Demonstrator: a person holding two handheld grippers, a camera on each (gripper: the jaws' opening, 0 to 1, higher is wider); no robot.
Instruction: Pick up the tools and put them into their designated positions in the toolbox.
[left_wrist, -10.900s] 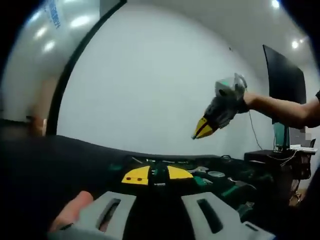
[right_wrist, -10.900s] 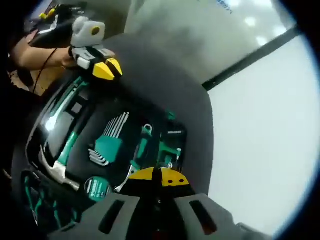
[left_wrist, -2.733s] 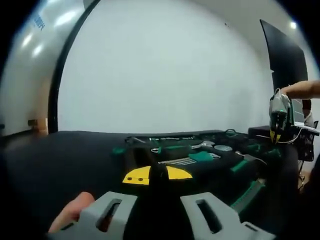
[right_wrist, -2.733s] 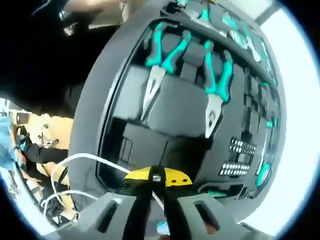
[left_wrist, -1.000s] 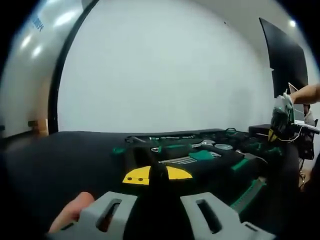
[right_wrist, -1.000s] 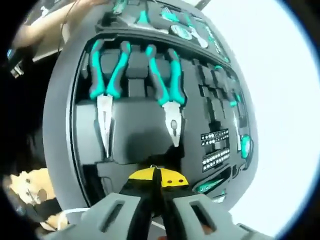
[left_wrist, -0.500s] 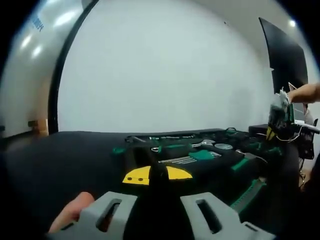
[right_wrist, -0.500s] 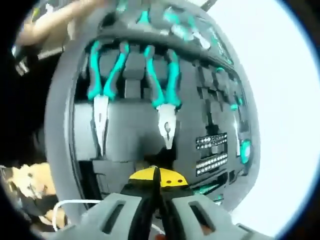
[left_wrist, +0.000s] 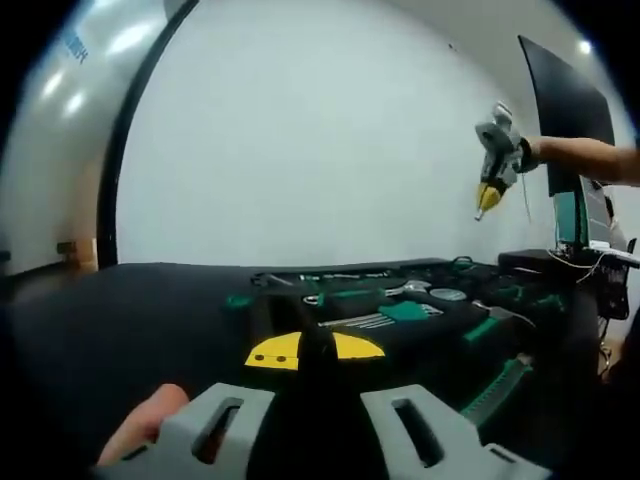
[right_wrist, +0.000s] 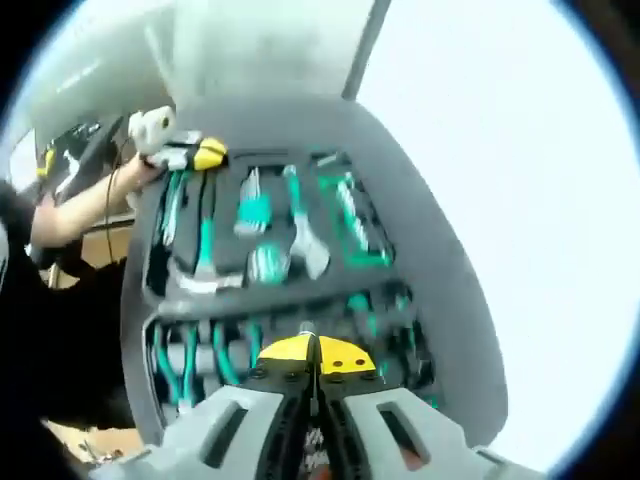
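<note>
**Desk:** Where do the tongs stand against the toolbox?

**Me:** My right gripper (right_wrist: 315, 358) hangs high above the toolbox (right_wrist: 440, 290), over its near edge and looking down into it. Its yellow tips are pressed together with nothing between them. My left gripper (left_wrist: 315, 350) sits low at the toolbox's far left corner. Its pads are drawn in close, and I can make out nothing held there.

**Desk:** And the tools?

**Me:** They are in the foam, as far as the blurred right gripper view lets me say. The hex key set (right_wrist: 252, 210) and a wrench (right_wrist: 305, 240) lie in the toolbox's upper tray. The teal-handled pliers (right_wrist: 190, 365) stand in a row in the tray nearest my right gripper. I see no tool lying loose beside the toolbox.

**Desk:** So how far along is the job?

**Me:** I judge it late, perhaps finished. Both pairs of tongs are empty and every tool I can pick out sits inside the toolbox. The picture is too smeared to rule out an empty slot. What may be left is a check of the smaller pockets on the toolbox's right side.
</note>
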